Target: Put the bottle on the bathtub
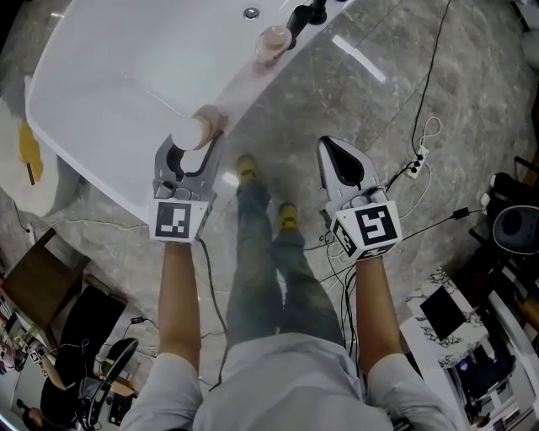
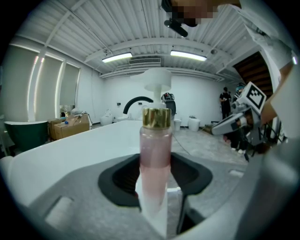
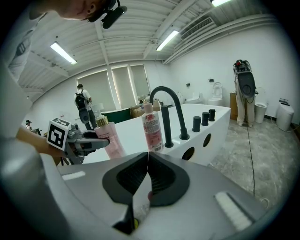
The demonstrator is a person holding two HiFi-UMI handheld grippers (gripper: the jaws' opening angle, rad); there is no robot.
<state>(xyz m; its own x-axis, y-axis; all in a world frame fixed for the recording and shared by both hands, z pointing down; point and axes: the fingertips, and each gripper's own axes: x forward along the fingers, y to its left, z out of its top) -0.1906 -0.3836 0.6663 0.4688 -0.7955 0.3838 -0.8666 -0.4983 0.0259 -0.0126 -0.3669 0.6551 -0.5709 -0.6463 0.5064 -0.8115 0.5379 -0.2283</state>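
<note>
Jaws first: the left gripper point(image 1: 190, 148) is clamped on the pink pump bottle point(image 1: 191, 132). The pads grip its body below the gold collar point(image 2: 156, 118), and the bottle stands about upright in the grip. The right gripper point(image 1: 332, 153) has its jaws pressed together with nothing in them. It hangs over the floor at centre right of the head view, well apart from the tub.

The bottle is at the lower end of the bathtub point(image 1: 101, 93) rim, roughly mid-left in the head view. I can't tell whether its base is touching the rim yet — the jaws hide the base in every view.

My take on doing this well: get the base fully over the flat part of the rim, not the outer edge, and keep it vertical. Lower it until the rim takes the weight, then spread the jaws and back straight out so the pads don't drag it. It's tall and narrow with a big pump head, so I'd guess it tips easily, and the rim looks glossy there.

Around it, a second pink bottle point(image 1: 272, 44) stands further up the rim near the top of the frame, just beside the black faucet point(image 1: 305, 15) and its knobs point(image 3: 205, 118). All of that is well apart from the held bottle, so nothing blocks the spot. Cables point(image 1: 421, 160) trail over the grey floor on the right, and the person's shoes point(image 1: 246, 168) are close to the tub side — neither gets in the way.
</note>
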